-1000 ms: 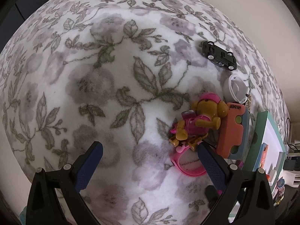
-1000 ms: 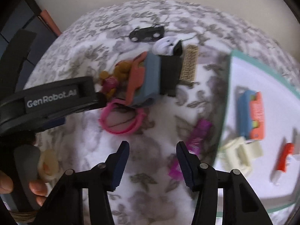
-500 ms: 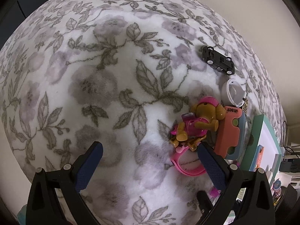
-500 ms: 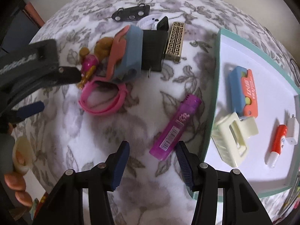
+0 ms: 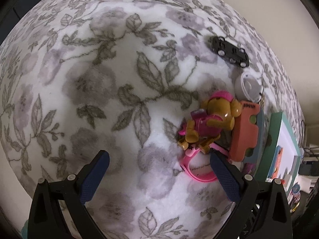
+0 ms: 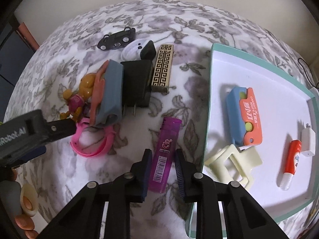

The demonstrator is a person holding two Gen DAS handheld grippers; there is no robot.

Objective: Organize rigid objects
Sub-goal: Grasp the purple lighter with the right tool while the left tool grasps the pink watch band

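Observation:
A purple lighter point(image 6: 167, 139) lies on the floral blanket, just left of the teal-rimmed white tray point(image 6: 208, 99). My right gripper point(image 6: 163, 153) points down over it; its jaws are closing, and both pads rest against the lighter's sides. My left gripper point(image 5: 159, 156) hangs open above bare blanket with nothing between its fingers. Its right finger is next to a pink bracelet point(image 5: 199, 171). A toy dog point(image 5: 211, 119) in pink and an orange-blue case point(image 5: 244, 131) lie just beyond the bracelet.
A black charger point(image 6: 137, 83), a gold patterned box point(image 6: 162, 67), a white lid point(image 5: 248, 87) and a black toy car point(image 5: 230, 51) lie farther back. In the tray are a blue-orange knife case point(image 6: 244, 117), a cream clip point(image 6: 233, 163), a red-white tube point(image 6: 292, 159) and a white plug point(image 6: 308, 141).
My right gripper came over the purple lighter and closed from wide apart onto its sides. The left gripper has hardly moved and stays open.

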